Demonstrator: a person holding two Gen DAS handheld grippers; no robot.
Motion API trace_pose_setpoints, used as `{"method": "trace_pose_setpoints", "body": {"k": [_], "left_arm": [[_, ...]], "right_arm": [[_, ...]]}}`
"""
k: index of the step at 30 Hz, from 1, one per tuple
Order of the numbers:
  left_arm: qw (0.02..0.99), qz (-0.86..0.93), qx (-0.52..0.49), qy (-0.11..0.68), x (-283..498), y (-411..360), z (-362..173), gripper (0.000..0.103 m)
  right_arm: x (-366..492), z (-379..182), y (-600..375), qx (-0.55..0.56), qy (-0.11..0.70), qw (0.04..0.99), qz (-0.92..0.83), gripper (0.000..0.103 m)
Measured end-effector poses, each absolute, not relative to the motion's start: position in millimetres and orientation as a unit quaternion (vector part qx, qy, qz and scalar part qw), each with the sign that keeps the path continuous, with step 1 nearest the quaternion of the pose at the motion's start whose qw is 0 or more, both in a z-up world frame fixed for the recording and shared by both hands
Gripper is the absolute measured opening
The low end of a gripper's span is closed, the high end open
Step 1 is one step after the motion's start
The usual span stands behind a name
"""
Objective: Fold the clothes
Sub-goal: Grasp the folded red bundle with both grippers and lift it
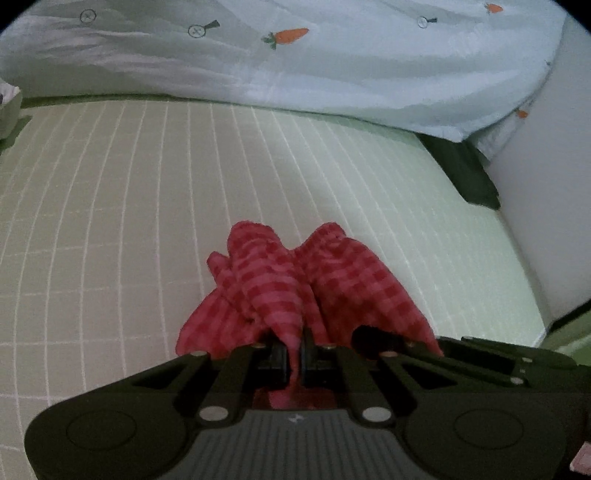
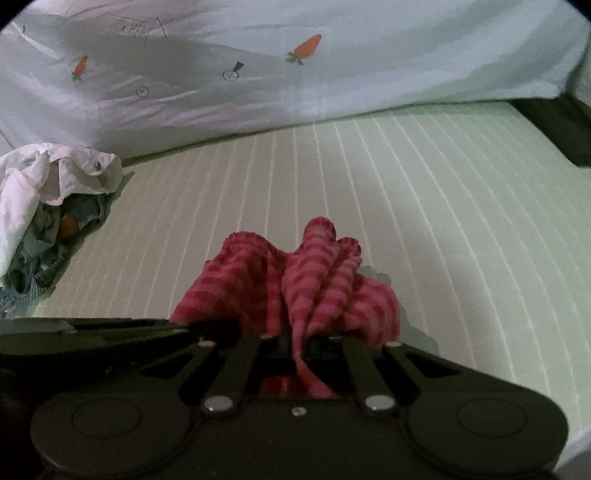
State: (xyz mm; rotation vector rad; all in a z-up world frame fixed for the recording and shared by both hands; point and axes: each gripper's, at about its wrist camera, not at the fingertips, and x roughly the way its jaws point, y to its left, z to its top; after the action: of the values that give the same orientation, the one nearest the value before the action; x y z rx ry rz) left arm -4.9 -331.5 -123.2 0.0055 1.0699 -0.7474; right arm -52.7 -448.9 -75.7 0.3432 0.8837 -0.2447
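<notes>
Two wrist views of a red-and-pink checked garment (image 1: 295,280) held over a bed (image 1: 110,221) covered with a pale green sheet ruled in thin white lines. The left hand-held gripper (image 1: 294,354) is closed to a narrow slit, with a gathered ridge of the checked cloth pinched between its jaws. The right hand-held gripper (image 2: 301,349) is closed the same way on another bunch of the same garment, whose folds fan out ahead of its fingers. The two tools sit just beside each other: part of the right one enters the lower right of the left view, and part of the left one crosses the lower left of the right view.

The garment hangs from both grips in soft pleats and looks light, limp and thin. It keeps no shape of its own, so it will probably drape wherever it is unsupported. The weave appears matte rather than slick, so slipping seems unlikely while several layers are clamped. It is not fragile.

As held, the cloth is bunched, and which edges or corners are in the jaws cannot be told. For a clean fold, hold is best taken at two corners of one hem or at the shoulders, well apart, so that the cloth spreads flat on the sheet.

A white quilt printed with carrots (image 1: 288,35) lies across the far side of the bed. A heap of unfolded clothes (image 2: 48,206), white on top, sits at the left in the right view, well apart from the checked garment.
</notes>
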Motion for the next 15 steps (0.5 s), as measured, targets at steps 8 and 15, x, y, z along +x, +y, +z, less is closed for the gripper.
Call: {"method": "trace_pose_setpoints", "body": {"k": [8, 15], "left_arm": [[0.785, -0.377, 0.027, 0.492, -14, -336, -121, 0.006], [0.788, -0.390, 0.047, 0.474, -24, -369, -110, 0.006]], "right_arm": [[-79, -80, -436, 0.181, 0.420, 0.876, -0.151, 0.005], [-91, -76, -465, 0.208, 0.399, 0.878, -0.163, 0.005]]}}
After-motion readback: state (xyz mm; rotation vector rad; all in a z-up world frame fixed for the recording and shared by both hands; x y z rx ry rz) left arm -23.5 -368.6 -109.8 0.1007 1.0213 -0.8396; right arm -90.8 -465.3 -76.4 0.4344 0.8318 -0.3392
